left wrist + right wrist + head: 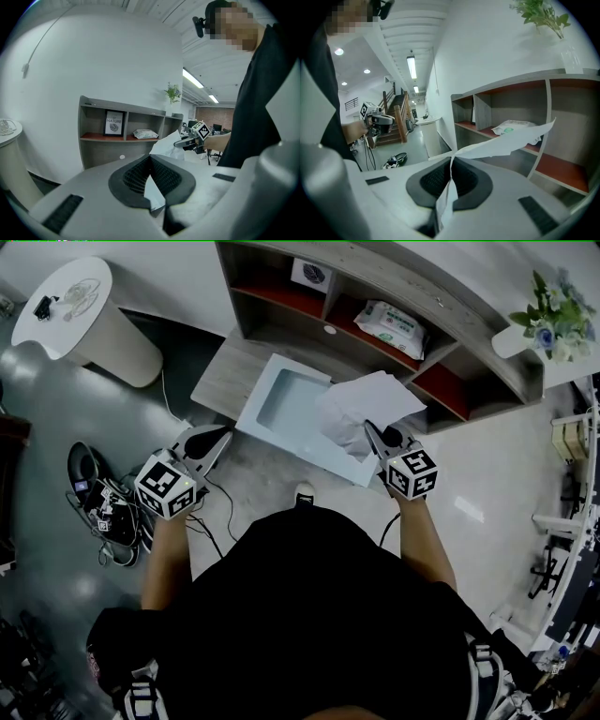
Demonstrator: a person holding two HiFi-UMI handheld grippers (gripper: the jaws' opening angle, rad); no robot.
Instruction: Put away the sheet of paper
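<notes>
A crumpled white sheet of paper (367,407) hangs over the right end of a pale open tray (272,413), which lies on the low ledge of a shelf unit. My right gripper (370,430) is shut on the sheet's near edge. In the right gripper view the paper (506,143) rises from the closed jaws of my right gripper (451,161) and spreads to the right. My left gripper (223,435) hovers left of the tray, apart from the sheet. Its jaws (151,159) are closed with a small white scrap (153,192), apparently paper, between the pads.
The grey shelf unit (394,296) holds a pack of wipes (394,324) and a framed picture (311,275). A round white side table (84,315) stands at the far left. Shoes and cables (98,502) lie on the floor to my left. A plant (553,320) tops the shelf's right end.
</notes>
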